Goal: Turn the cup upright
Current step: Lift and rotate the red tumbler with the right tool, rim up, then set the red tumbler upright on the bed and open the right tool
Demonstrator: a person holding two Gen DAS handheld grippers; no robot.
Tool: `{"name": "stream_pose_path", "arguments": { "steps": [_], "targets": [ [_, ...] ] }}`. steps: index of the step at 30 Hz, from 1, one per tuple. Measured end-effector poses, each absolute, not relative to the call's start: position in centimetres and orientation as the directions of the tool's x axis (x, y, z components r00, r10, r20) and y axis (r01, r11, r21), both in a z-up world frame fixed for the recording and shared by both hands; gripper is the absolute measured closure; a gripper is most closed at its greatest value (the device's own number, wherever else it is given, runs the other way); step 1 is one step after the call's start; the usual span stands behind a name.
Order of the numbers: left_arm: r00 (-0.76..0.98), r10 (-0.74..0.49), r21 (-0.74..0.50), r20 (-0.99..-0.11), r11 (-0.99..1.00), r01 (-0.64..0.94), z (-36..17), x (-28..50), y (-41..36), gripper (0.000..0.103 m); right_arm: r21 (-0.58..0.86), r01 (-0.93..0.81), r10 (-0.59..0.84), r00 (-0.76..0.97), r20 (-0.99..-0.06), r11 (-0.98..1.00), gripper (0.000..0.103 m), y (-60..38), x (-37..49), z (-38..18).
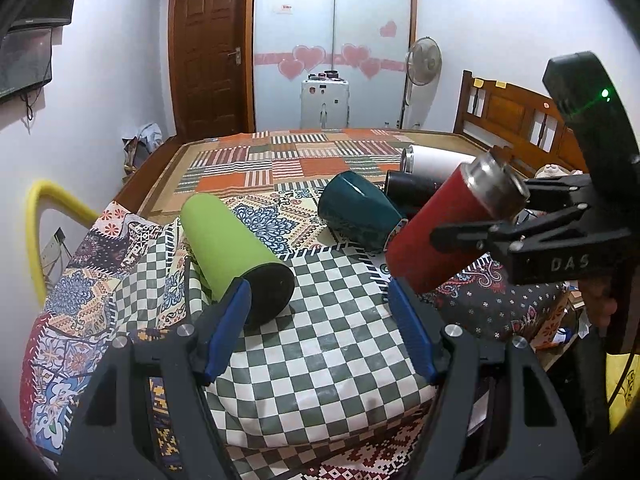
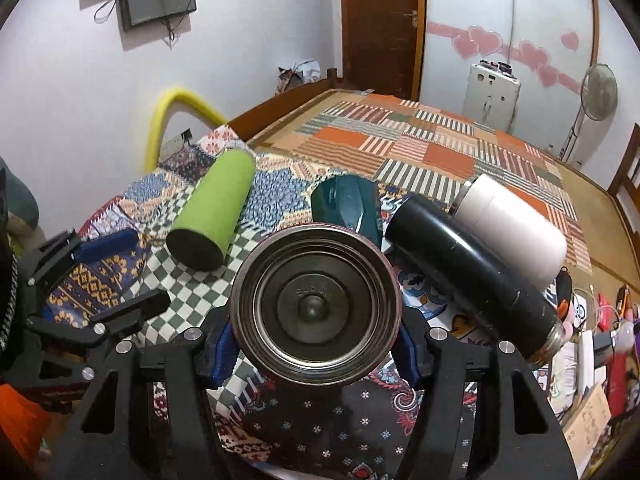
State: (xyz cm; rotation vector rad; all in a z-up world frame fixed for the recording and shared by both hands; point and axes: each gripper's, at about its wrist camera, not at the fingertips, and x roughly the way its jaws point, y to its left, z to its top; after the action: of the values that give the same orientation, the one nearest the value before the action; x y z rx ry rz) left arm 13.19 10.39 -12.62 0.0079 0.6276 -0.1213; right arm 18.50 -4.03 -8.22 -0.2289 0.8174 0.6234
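The right tongs [image 2: 316, 354] are clamped on the red cylindrical metal flask with the bare steel neck [image 1: 436, 232], their blue pads pressed to either side of it near the open steel mouth, which fills the right wrist view. From the left wrist view the flask is tilted — mouth up and toward the right tongs [image 1: 476, 226], red base low over the right part of the patchwork cloth [image 1: 328, 336] that covers the surface beside the bed; whether the base touches the cloth I cannot tell. The left tongs [image 1: 316, 320] are wide open and hold nothing, with the left blue pad just beside the black base of the lime-green cylindrical cup [image 1: 232, 248], which lies on its side toward the cloth's left edge. Further back lie a dark teal faceted cup [image 1: 356, 208], a black cylindrical flask [image 2: 472, 268] and a white cylindrical flask [image 2: 516, 224], all on their sides near the right edge. To finish this step well, I judge the wrist should roll until the mouth faces straight up, pivoting about the base rather than dragging it — the cloth is soft and wrinkles easily. Set it down on the flat checkered patch, clear of the teal cup, and open the tongs only once it stands without leaning.
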Motion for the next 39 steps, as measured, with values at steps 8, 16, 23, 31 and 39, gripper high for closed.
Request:
{"name": "stream_pose_path", "arguments": {
  "steps": [8,16,23,31,39],
  "targets": [
    [0.795,-0.114,-0.044,-0.596,0.993,0.109,-13.2,13.5,10.7,0.032,0.024,-0.616,0.409,0.492,-0.769,0.787,0.044,-3.3,18.7,-9.4],
    [0.788,-0.112,-0.059,-0.606,0.994,0.095,-13.9,14.1,11.4,0.032,0.024,-0.615,0.414,0.501,-0.76,0.788,0.044,-2.5,19.7,-9.5],
    [0.788,-0.107,-0.062,-0.606,0.994,0.088,-13.9,14.2,11.7,0.032,0.025,-0.623,0.426,0.505,-0.751,0.782,0.043,-2.0,19.9,-9.7],
    [0.813,-0.102,-0.058,-0.573,0.995,0.083,-12.0,13.4,11.1,0.032,0.044,-0.617,0.447,0.518,-0.729,0.786,0.041,-3.4,18.7,-8.6],
    [0.897,-0.075,-0.013,-0.435,0.997,0.077,-6.7,9.4,8.7,0.032,0.04,-0.573,0.485,0.653,-0.582,0.819,0.04,-7.1,13.9,-3.7]
  ]
}}
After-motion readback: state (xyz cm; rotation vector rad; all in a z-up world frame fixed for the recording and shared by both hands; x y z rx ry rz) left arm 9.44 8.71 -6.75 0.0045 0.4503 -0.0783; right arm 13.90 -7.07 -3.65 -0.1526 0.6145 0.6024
